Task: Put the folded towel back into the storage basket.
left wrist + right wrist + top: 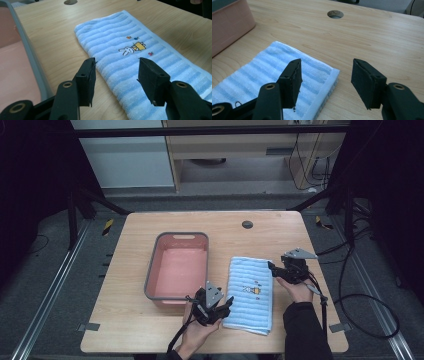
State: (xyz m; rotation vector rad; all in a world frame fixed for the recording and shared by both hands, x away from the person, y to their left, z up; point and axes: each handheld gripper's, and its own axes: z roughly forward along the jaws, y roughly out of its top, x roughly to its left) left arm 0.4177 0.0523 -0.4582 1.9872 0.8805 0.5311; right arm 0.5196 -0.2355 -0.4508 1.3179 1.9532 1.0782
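Note:
A light blue striped towel lies folded flat on the wooden table, with a small rabbit picture on top. My left gripper hovers at the towel's near left edge. In the left gripper view the left gripper is open, one jaw over bare wood and the other over the towel. My right gripper is at the towel's far right corner. In its own view the right gripper stands open astride that corner of the towel, with nothing gripped.
A pink basin with a grey rim stands empty just left of the towel, close to my left hand; its wall shows in the right gripper view. A round cable hole sits near the table's far edge. Cables trail over the floor at right.

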